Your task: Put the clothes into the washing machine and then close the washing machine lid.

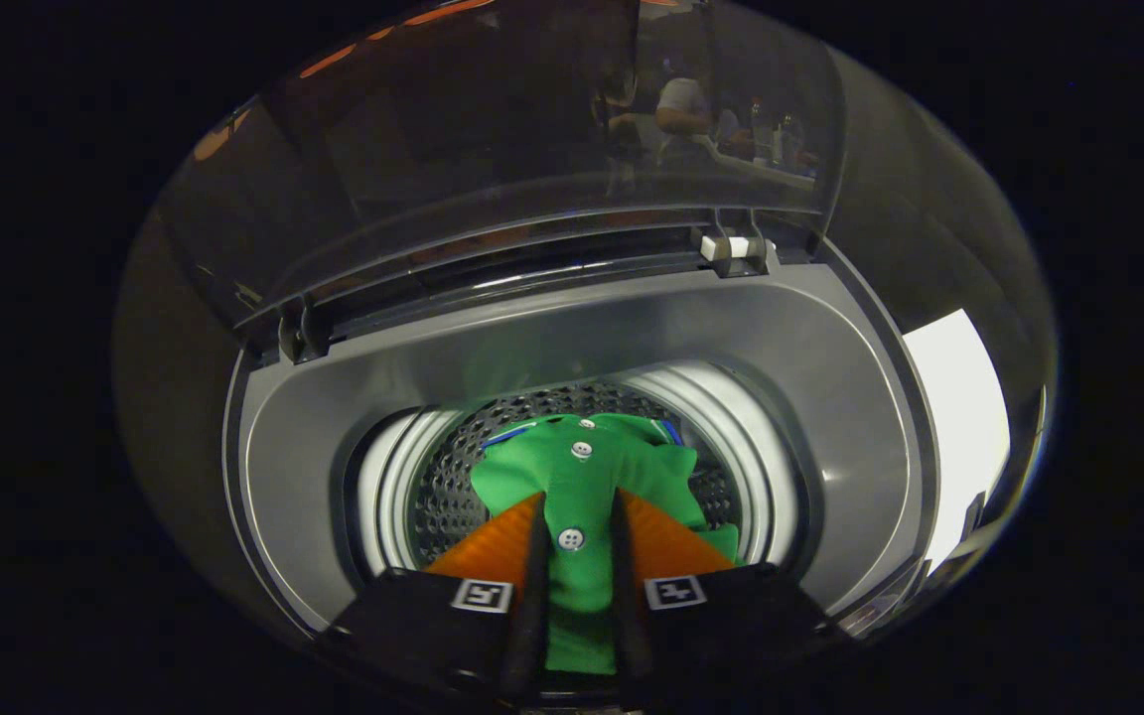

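Observation:
A green garment with white buttons hangs over the round drum opening of the top-loading washing machine. My gripper is shut on its button placket, which runs between both fingers and spills forward past the tips into the perforated drum. The rest of the cloth bunches just beyond the fingers, inside the white drum ring. The transparent lid stands raised at the back of the machine, held on its hinges behind the opening.
The grey top deck of the machine rings the drum opening on all sides. A white hinge clip sits at the lid's base, back right. A bright white surface lies beyond the machine's right edge. The lid glass reflects figures.

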`<state>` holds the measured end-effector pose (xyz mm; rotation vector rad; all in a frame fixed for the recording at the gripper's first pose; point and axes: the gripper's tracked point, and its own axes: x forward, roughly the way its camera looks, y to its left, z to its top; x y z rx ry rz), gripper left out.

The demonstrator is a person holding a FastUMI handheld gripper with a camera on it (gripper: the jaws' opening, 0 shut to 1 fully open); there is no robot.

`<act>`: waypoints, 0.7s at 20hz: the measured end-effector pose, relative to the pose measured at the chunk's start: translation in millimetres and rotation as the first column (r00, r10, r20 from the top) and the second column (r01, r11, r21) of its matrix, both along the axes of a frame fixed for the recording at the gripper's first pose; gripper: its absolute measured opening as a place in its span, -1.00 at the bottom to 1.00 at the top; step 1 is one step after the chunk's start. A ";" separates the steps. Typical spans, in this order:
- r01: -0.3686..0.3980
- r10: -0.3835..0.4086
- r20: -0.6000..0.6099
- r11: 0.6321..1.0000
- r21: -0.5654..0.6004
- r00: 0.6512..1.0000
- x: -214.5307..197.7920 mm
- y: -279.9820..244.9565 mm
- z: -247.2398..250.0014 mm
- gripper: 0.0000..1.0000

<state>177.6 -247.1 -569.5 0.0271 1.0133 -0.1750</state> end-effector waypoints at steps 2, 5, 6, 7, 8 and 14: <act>0.004 -0.004 0.012 1.000 -0.023 1.000 0.2 -5.2 6.5 0.14; 0.019 -0.018 0.023 1.000 -0.020 1.000 -6.3 -7.5 24.5 0.64; 0.026 -0.025 0.038 0.999 -0.021 0.999 -7.0 -10.8 32.5 0.80; 0.025 -0.024 0.056 0.999 -0.020 0.998 -8.5 -10.9 45.2 0.95; 0.020 -0.019 0.076 1.000 -0.022 0.997 -9.6 -12.4 58.0 0.96; -0.009 0.026 0.267 0.998 -0.065 0.963 7.2 -25.0 168.9 0.96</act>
